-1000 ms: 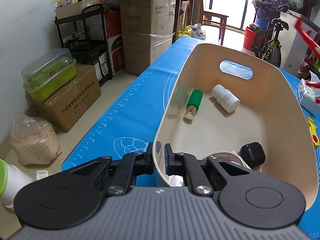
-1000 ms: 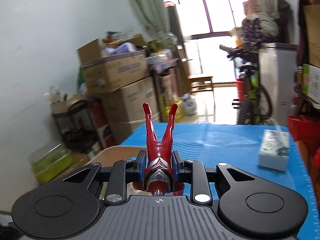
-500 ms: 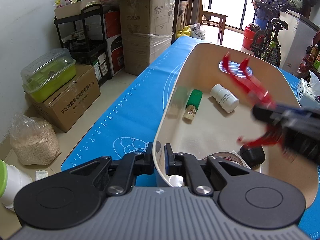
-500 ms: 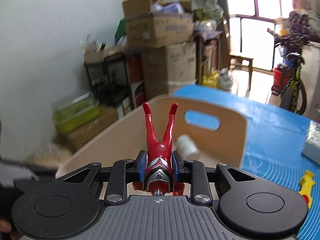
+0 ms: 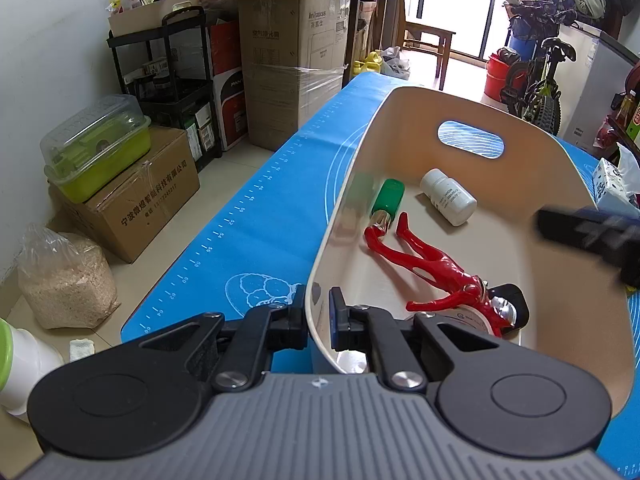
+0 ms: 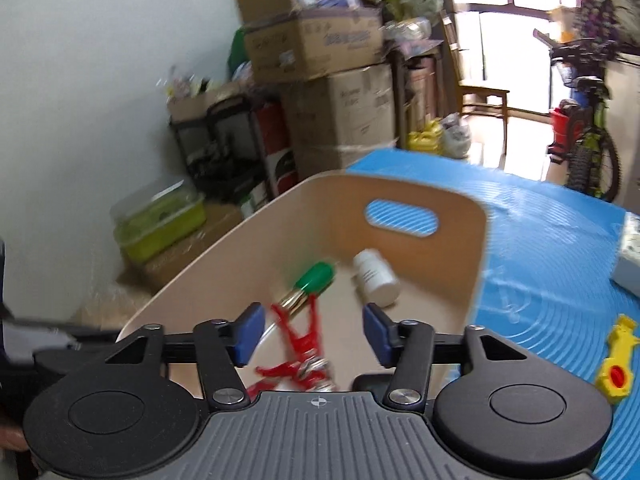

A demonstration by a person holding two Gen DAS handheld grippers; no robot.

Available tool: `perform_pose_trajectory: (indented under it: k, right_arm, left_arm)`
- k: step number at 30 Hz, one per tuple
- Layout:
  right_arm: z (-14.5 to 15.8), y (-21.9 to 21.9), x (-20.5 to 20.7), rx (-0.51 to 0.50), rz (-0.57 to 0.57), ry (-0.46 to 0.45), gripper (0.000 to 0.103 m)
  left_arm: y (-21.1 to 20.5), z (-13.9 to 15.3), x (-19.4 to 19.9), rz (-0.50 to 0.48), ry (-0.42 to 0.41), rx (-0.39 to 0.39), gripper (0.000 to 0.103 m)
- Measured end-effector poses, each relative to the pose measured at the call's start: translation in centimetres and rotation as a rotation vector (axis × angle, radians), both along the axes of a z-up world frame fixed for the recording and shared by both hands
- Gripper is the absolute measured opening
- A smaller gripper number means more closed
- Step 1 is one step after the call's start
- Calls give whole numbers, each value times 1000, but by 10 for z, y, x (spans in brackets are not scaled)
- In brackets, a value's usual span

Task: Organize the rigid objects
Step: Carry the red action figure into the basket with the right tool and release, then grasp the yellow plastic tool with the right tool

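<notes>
**Red figure released into the bin**

Half a second ago our right claw (image 6: 312, 338) was clamped on the red figure (image 5: 432, 264) above the bin; now its jaws stand wide apart with nothing between them, and the figure lies on the floor of the beige bin (image 5: 568, 184). In the left wrist view we see the figure flat on its side, legs pointing toward the far wall, one foot touching the neck of the green-capped bottle (image 5: 387, 202). Its head lies at the near end, against a black cap (image 5: 516, 306) and over a roll of tape, most of which is hidden.

The white pill bottle (image 5: 448, 197) lies on its side just beyond the figure's legs, apart from them, beside the green-capped bottle.

Our left claw (image 5: 318, 322) is closed on the near rim of the bin, one finger outside the wall and one inside.

The bin sits on the blue mat (image 5: 256, 232) covering the worktop. In the right wrist view, a yellow toy (image 6: 614, 362) lies on the mat to the right of the bin, well apart from it. A tissue box (image 5: 610, 186) stands by the bin's right rim.
</notes>
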State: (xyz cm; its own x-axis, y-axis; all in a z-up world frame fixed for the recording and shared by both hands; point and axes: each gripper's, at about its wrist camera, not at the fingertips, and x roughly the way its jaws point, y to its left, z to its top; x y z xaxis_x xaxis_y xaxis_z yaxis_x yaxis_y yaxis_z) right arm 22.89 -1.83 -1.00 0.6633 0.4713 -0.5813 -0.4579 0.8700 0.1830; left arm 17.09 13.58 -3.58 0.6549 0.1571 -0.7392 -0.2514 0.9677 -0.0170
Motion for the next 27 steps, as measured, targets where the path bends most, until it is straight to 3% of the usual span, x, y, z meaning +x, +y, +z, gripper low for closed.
perform_pose_trajectory:
  k: [4,11,15,22,27]
  right_arm:
    - [10,-38,6,-8,-104,-48,80]
    - [0,-118,31,57,-331,8,85]
    - [-15,-150,40,20,-437,14,90]
    - [-57,-192,64,-37,-628,93,91]
    - [-88,-215,72,-70,-684,171,91]
  left_arm:
    - [0,1,0,1,-1,-2,12]
    - [0,0,0,6,-2,6,12]
    - [-1,0,-1,7,-3,11,12]
    - [-1,0,0,6,-4,13,12]
    - [0,0,0,5,-4,13,12]
